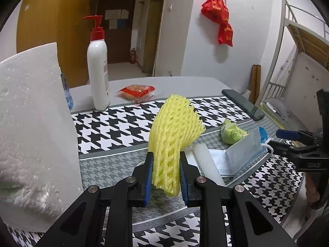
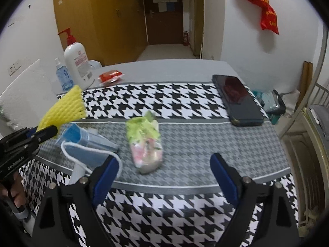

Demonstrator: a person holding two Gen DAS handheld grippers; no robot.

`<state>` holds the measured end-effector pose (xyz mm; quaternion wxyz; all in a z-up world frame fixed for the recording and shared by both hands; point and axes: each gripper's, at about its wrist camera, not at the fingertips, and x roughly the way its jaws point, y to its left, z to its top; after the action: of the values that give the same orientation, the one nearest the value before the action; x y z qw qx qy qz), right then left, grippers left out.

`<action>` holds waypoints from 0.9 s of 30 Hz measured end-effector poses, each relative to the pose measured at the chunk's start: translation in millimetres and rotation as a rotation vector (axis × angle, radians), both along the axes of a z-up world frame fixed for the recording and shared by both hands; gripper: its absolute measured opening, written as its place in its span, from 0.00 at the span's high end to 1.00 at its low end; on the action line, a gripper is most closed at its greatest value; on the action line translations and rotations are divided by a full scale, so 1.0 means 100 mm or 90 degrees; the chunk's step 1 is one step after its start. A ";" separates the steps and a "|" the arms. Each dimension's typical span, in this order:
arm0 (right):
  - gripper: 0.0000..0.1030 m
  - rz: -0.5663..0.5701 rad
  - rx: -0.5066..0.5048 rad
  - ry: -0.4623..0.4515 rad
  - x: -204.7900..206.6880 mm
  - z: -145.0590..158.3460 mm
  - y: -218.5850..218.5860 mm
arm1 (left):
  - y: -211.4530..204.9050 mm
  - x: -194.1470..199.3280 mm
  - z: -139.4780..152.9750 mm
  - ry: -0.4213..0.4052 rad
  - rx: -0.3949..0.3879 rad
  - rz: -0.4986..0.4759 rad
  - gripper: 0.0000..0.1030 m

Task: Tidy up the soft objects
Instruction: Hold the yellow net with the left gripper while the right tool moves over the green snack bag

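Through the left wrist view my left gripper (image 1: 166, 164) pinches the yellow foam net (image 1: 174, 131) near its lower end, light and springy, lifted over the cloth, while through the right my right gripper (image 2: 164, 164) gapes empty before the crinkly, slippery packet (image 2: 147, 144), best taken across its middle.

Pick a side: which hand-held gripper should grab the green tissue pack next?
Right. The right hand-held gripper is open and empty, with the green tissue pack lying just ahead of it. The left hand-held gripper is shut on the yellow foam net.
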<state>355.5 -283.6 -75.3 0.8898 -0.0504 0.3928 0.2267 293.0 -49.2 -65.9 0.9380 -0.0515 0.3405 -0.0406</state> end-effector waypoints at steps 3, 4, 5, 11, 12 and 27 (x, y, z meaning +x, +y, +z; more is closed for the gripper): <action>0.11 0.023 0.030 -0.004 -0.12 0.07 -0.09 | -0.02 0.00 0.00 0.001 0.001 -0.004 0.76; 0.11 0.029 0.039 -0.003 -0.16 0.09 -0.11 | -0.02 0.00 -0.01 0.001 0.004 -0.005 0.76; 0.11 0.036 0.047 -0.004 -0.19 0.11 -0.12 | -0.04 0.00 -0.01 0.002 0.006 -0.007 0.76; 0.11 0.044 0.076 -0.031 -0.33 0.27 -0.14 | -0.03 -0.01 0.00 -0.004 0.006 -0.002 0.76; 0.11 0.044 0.081 -0.034 -0.34 0.29 -0.14 | -0.02 -0.01 0.00 -0.003 0.004 -0.002 0.76; 0.11 0.097 0.099 -0.044 -0.45 0.43 0.02 | -0.02 -0.03 0.01 -0.006 0.009 -0.002 0.76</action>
<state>310.9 -281.6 -32.6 0.8843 -0.0187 0.3379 0.3217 290.5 -51.4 -64.9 0.9399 -0.0444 0.3362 -0.0397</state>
